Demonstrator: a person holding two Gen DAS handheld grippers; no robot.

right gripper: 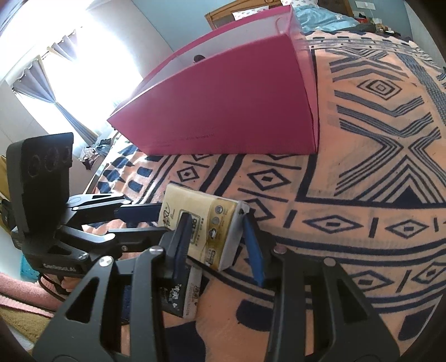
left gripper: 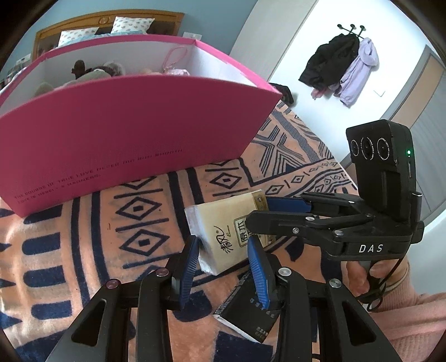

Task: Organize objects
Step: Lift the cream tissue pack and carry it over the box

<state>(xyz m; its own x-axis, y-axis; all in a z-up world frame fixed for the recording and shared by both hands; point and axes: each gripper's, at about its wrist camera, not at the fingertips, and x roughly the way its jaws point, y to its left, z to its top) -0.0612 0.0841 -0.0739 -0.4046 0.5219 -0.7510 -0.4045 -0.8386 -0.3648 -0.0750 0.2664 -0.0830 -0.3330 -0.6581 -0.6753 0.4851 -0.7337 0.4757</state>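
Observation:
A cream and gold tissue pack (left gripper: 223,231) lies tilted on the patterned blanket, resting on a black box (left gripper: 248,312). My left gripper (left gripper: 223,267) straddles one end of the pack, blue pads spread, left pad touching it. My right gripper (right gripper: 217,245) straddles the other end of the tissue pack (right gripper: 206,228), pads apart at its sides; it shows from the side in the left wrist view (left gripper: 259,211). The black box (right gripper: 181,295) lies beneath it. A big pink box (left gripper: 125,139) holding plush toys stands behind; it also shows in the right wrist view (right gripper: 228,111).
The orange and navy blanket (left gripper: 83,236) covers the bed. Pillows and a wooden headboard (left gripper: 106,25) lie beyond the pink box. Coats hang on a wall hook (left gripper: 343,64) at the right. A bright window with curtains (right gripper: 64,69) is at the left.

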